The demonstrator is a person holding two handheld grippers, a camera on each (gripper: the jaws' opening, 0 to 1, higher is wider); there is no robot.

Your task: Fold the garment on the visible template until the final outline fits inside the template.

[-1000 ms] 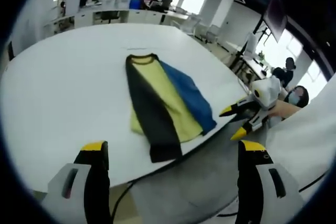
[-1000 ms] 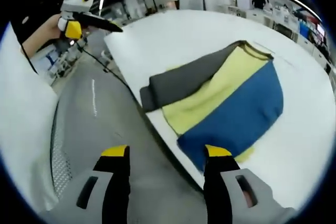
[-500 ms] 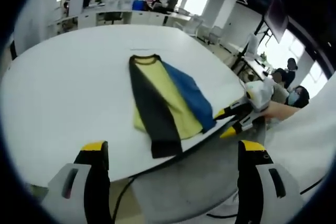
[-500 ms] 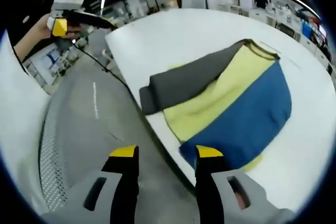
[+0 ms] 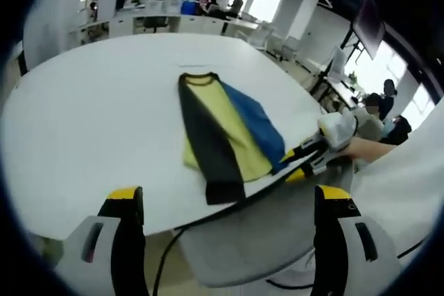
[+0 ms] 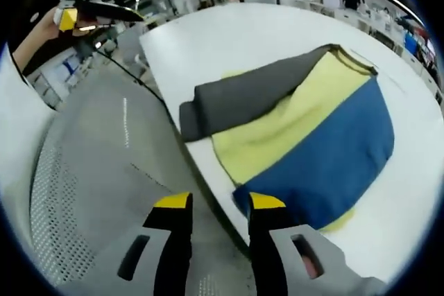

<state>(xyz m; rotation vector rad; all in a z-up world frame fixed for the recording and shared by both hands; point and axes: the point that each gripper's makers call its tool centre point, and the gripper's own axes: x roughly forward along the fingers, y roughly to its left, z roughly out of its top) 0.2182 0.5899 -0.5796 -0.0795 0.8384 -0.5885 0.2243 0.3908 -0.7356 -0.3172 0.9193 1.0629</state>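
A garment [image 5: 223, 131] lies folded lengthwise on the white table [image 5: 90, 116], with a grey strip over yellow and a blue panel on the far side. Its lower end reaches the table's near edge. My left gripper [image 5: 229, 196] hangs open and wide off the table edge, well short of the garment. In the right gripper view the garment [image 6: 312, 136] is close, and my right gripper [image 6: 220, 202] is open with a narrow gap, its tips at the blue hem corner [image 6: 244, 196]. The right gripper [image 5: 305, 158] also shows at that corner. A hand holds the left gripper [image 6: 90, 9] far away.
A dark cable [image 5: 208, 217] runs along the table's near edge above grey floor [image 6: 104, 192]. Office desks [image 5: 146, 22] stand at the back, and people sit beyond the table's right side [image 5: 383, 102].
My right gripper's jaws have drawn closer together and moved in toward the blue hem corner. The left gripper view has shifted slightly; the garment lies as before.
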